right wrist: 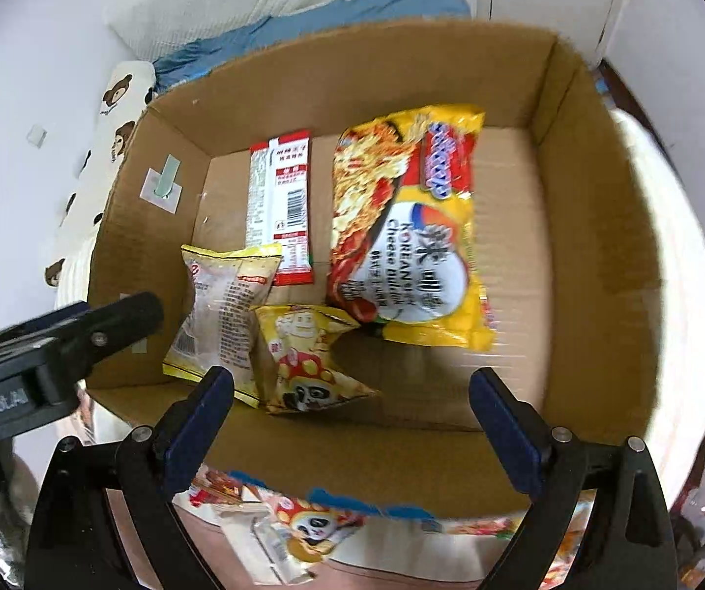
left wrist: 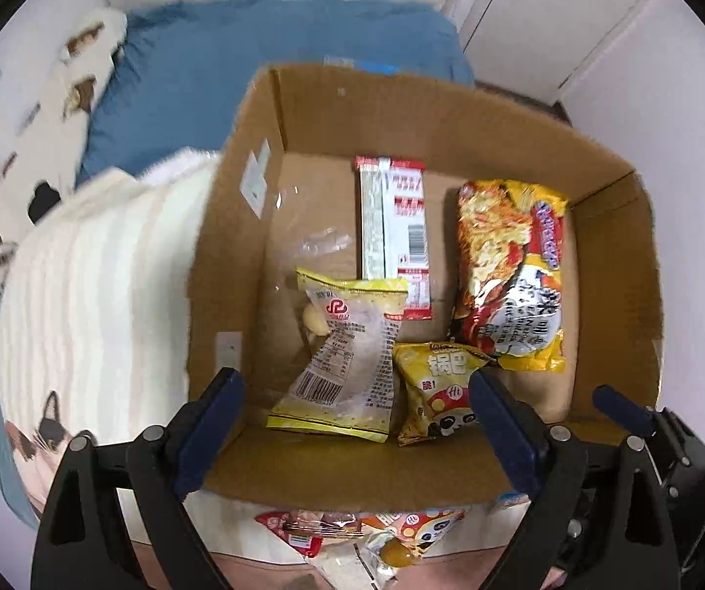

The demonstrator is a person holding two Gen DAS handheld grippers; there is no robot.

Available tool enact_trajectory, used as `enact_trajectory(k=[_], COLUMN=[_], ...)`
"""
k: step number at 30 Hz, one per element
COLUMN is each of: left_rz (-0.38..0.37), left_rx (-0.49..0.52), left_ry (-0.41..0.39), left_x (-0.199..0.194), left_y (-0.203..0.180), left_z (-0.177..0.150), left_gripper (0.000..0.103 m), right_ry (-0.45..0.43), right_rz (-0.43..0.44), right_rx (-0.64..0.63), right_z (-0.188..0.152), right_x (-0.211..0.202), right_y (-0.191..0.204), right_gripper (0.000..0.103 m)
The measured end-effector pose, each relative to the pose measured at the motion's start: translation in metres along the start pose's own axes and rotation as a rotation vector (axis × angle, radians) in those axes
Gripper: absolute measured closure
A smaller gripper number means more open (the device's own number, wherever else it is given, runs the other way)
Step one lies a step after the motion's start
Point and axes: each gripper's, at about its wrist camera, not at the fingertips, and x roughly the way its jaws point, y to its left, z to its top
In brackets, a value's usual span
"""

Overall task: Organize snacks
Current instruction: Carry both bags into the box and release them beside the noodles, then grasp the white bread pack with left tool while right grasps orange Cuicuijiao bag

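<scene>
Four snacks lie on the floor of the open cardboard box (right wrist: 121, 255), which sits on a bed: one yellow instant noodle packet (right wrist: 406, 226) toward the right, one long red-and-white packet (right wrist: 281, 201) lying flat beside it toward the far wall, one crinkled pale packet with yellow edges (right wrist: 220, 309) near the left wall, and one small yellow panda snack bag (right wrist: 303, 359) just touching that pale packet at the near side. More loose snacks (left wrist: 352, 536) lie outside, against the near wall of the box; they overlap and are partly hidden, so their number cannot be told, though at least one more panda bag is among them. All of these look light and soft: thin film wrappers that probably crumple and slide between pads, with puffed air inside and brittle contents, the noodle block above all. A pinch on a sealed end seam or a corner fold seems the safest hold, rather than a squeeze across the middle. The left gripper (left wrist: 357, 388) hangs over the near edge of the box with its fingers spread wide and nothing between them; the right gripper (right wrist: 352, 388) does likewise, also wide and empty.
</scene>
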Motion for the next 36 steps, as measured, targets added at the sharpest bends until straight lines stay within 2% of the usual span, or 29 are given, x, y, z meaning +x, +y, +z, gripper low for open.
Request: enact_trajectory(k=[6, 12, 26, 32, 36], left_rz=[0.039, 0.068, 0.044, 0.035, 0.039], left_rx=[0.024, 0.053, 0.064, 0.054, 0.034], left_ry=[-0.157, -0.262, -0.353, -0.36, -0.327], left_x=[-0.04, -0.071, -0.122, -0.13, -0.116], left_y=[0.001, -0.001, -0.008, -0.009, -0.003], left_z=[-0.027, -0.054, -0.111, -0.131, -0.147], left_gripper=[0.009, 0.009, 0.009, 0.009, 0.009], right_ry=[-0.098, -0.166, -0.312, -0.317, -0.271], right_rz=[-0.036, -0.048, -0.007, 0.022, 0.049], right_rx=[-0.004, -0.007, 0.002, 0.016, 0.036], right_z=[-0.019, -0.042, -0.091, -0.112, -0.129], right_x=[-0.035, -0.066, -0.142, -0.153, -0.139], right_y=[0.0, 0.0, -0.003, -0.005, -0.01], right_gripper=[0.004, 0.005, 0.005, 0.005, 0.005])
